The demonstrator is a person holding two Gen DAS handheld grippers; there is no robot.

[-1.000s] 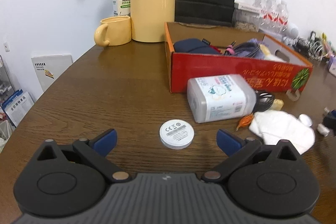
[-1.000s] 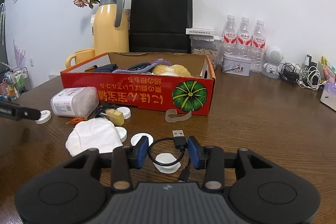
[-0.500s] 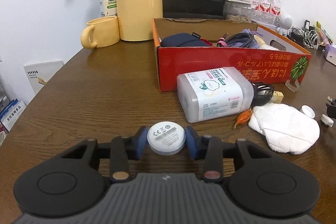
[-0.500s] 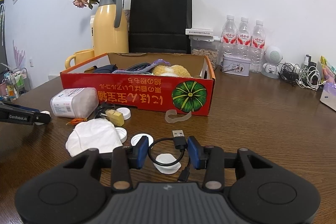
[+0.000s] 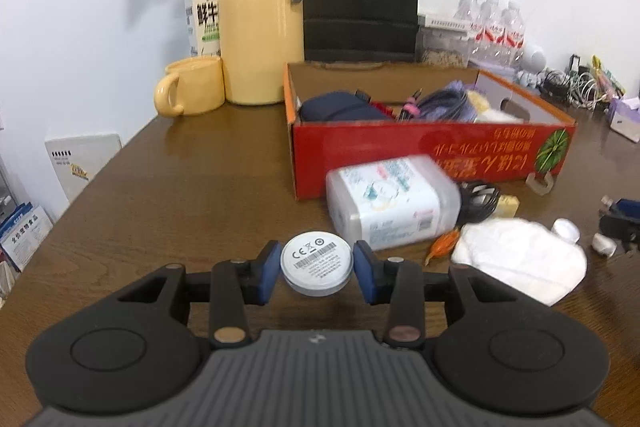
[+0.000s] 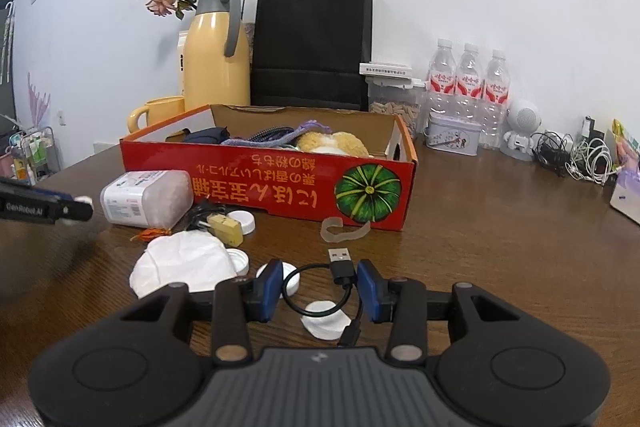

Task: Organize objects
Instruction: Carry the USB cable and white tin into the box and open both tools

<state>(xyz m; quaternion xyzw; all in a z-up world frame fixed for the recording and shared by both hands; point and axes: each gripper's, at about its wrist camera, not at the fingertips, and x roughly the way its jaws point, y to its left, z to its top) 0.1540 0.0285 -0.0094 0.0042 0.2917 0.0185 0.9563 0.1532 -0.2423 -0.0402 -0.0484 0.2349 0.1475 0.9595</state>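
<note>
**Left wrist view: small white disc pinched and clear of the table**

Left wrist view, from left to right: a yellow mug (image 5: 192, 85) and a tall yellow jug (image 5: 262, 23) stand at the back of the brown table (image 5: 180, 163), then the red cardboard box (image 5: 432, 151) with cloth and cables inside it, and a clear plastic bottle (image 5: 394, 205) lying on its side in front of the box. Nearest the camera, the left gripper (image 5: 317, 269) is narrowed onto a white disc (image 5: 317, 263), its blue pads pressing the rim on both sides. The disc appears lifted just off the wood, tilted a little, label up.

The disc is a flat round puck, white with a grey edge, printed with a barcode and small marks on its face. It looks light and rigid, with a smooth plastic rim that could slip if the squeeze eases, so the present hold across the widest part of the rim seems the right one. It should drop into the box without harm.

In the right wrist view, the right gripper (image 6: 318, 289) sits half closed around a looped black cable (image 6: 340, 273) on the table beside a white cloth (image 6: 184, 265). Its pads stand beside the loop; whether they press it I cannot tell.
</note>
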